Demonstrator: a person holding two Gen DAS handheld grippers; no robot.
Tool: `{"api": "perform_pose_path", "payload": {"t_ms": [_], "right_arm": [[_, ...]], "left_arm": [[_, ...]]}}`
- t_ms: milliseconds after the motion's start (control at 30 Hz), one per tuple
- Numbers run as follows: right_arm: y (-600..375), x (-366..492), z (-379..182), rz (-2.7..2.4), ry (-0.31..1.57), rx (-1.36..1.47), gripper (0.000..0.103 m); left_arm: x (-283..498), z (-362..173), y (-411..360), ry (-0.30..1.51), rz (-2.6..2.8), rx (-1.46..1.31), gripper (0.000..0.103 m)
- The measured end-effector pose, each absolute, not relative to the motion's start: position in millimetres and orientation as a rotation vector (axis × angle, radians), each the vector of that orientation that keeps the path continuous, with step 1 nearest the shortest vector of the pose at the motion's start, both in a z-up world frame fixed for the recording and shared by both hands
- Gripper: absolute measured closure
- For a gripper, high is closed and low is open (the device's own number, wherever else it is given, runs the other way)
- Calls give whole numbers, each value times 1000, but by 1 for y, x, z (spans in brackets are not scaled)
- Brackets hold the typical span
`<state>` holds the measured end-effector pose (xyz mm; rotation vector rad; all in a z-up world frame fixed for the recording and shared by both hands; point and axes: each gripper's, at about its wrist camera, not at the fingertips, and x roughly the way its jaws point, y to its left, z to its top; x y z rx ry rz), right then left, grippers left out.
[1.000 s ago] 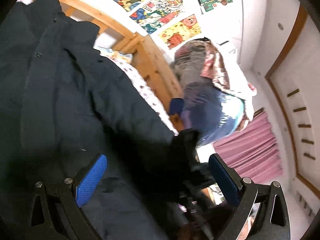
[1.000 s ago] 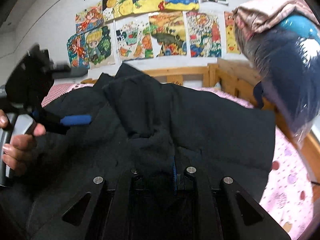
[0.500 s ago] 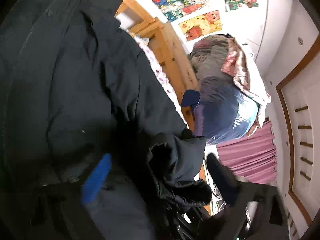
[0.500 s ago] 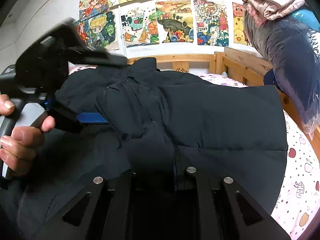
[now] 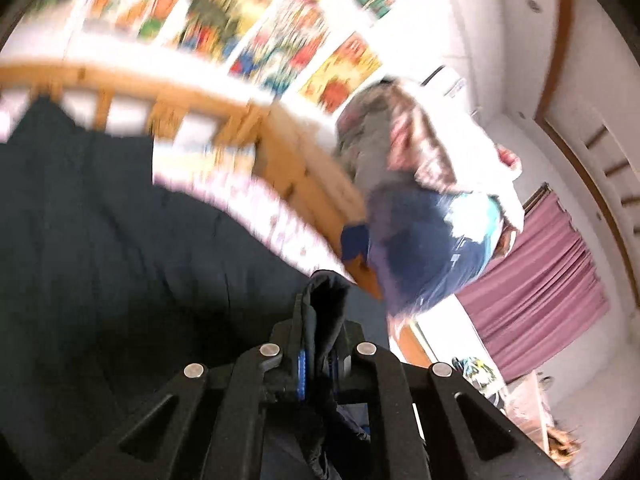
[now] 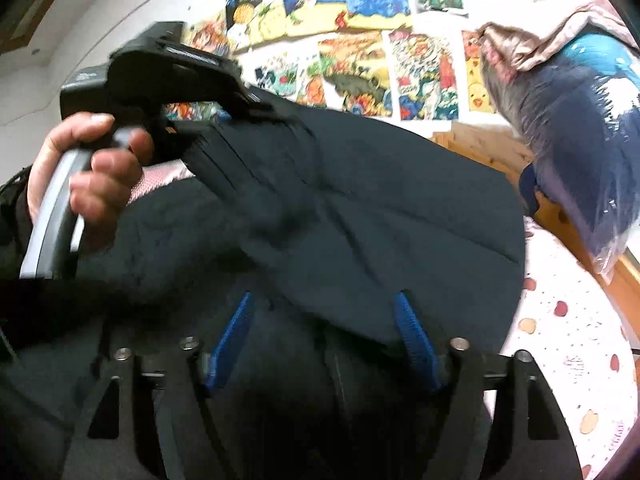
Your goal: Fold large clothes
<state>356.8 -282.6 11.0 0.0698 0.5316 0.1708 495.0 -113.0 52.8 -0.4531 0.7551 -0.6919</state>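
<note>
A large dark navy jacket [image 5: 100,260] lies spread over the bed, blurred in the left wrist view. My left gripper [image 5: 318,356] is shut on a raised fold of its fabric [image 5: 326,300]. In the right wrist view the jacket [image 6: 380,220] fills the middle. My right gripper [image 6: 323,298] stands open just over it, blue pads [image 6: 414,336] wide apart with nothing pinched between them. A hand [image 6: 88,168] holds the left gripper [image 6: 272,114] at the upper left, where it lifts a dark part of the jacket.
The wooden bed frame [image 5: 280,152] runs behind the jacket. A dotted white sheet [image 6: 568,340] shows at the right. A plastic-wrapped bundle of bedding [image 6: 580,140] sits on the frame's corner. Drawings [image 6: 352,40] cover the wall; a purple curtain [image 5: 540,288] hangs beyond.
My left gripper went from open to shut on a jacket fold and swung up. My right gripper, shut on jacket fabric before, has opened and let go.
</note>
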Motion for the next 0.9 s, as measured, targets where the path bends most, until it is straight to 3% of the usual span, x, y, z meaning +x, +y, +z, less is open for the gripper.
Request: {"api": "perform_pose_path", "payload": {"t_ms": [167,333,633,900], "right_arm": [[-291,362,15,153,529,111,29],[-291,382,8,147,575,164,29],[-292,444,-1,187,633,263,29],[-241,528,-13,210,706,113,34]], "left_arm": [[488,111,-74,618,-571,-410,95],[481,126,-5,585,-361,-398,95],[476,64,99,655,-35,-334,95],[489,1,136,727,130,-270,95]]}}
